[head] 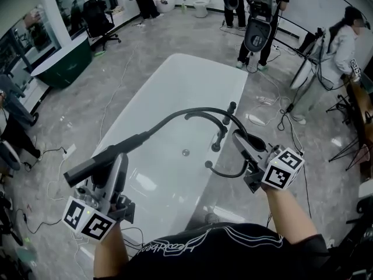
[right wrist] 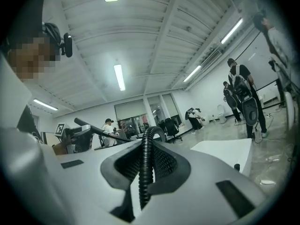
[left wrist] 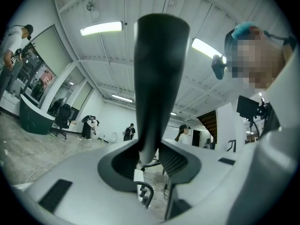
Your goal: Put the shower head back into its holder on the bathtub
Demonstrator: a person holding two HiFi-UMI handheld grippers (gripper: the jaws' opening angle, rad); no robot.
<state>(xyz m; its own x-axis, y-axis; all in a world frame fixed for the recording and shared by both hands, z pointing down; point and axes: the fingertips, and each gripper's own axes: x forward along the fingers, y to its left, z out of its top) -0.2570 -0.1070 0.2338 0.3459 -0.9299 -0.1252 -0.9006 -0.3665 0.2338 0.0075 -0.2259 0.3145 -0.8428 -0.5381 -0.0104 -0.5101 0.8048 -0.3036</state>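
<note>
In the head view a white bathtub (head: 175,80) fills the middle, with a black faucet fitting (head: 220,136) on its right rim. My left gripper (head: 116,159) is shut on the black shower head (head: 99,162), which lies across its jaws at the lower left. The black ribbed hose (head: 175,117) arcs from it to the right. My right gripper (head: 243,142) is shut on that hose beside the faucet. In the left gripper view the shower head (left wrist: 157,69) rises between the left gripper's (left wrist: 150,161) jaws. In the right gripper view the hose (right wrist: 145,172) runs up through the right gripper's (right wrist: 145,158) jaws.
Several people stand around the far end of the room (head: 259,22). Cables (head: 280,118) trail over the grey floor right of the tub. A dark green tub (head: 64,60) and an office chair (head: 96,16) stand at the left. Stands crowd the right edge.
</note>
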